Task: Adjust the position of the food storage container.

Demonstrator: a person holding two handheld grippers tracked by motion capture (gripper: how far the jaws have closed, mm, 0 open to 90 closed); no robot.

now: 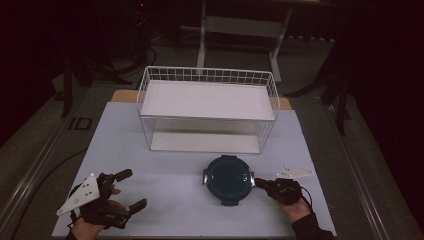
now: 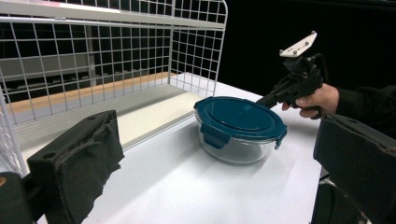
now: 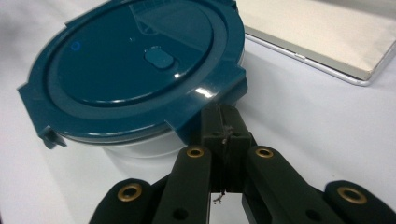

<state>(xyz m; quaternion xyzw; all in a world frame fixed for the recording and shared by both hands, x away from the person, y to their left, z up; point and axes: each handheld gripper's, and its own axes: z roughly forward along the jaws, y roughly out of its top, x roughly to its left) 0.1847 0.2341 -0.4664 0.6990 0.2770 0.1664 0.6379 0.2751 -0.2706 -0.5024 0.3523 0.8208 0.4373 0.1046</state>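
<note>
My right hand-held gripper (image 3: 223, 122): jaws closed at lid tab | left hand-held gripper (image 1: 127, 190): wide open, empty | glass container (image 1: 228, 179), lower centre: likely heavy, breakable, slick; I'd grip the latch tabs.

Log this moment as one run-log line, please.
left gripper: open, idle on table | right gripper: shut at lid tab of container | wire shelf: nothing on it

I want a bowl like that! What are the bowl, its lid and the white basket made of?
The bowl looks like clear glass: you can see through it. Its lid seems to be smooth, shiny dark blue plastic with clip flaps. The basket looks like thin metal wire coated white, crossed into a grid.
</note>
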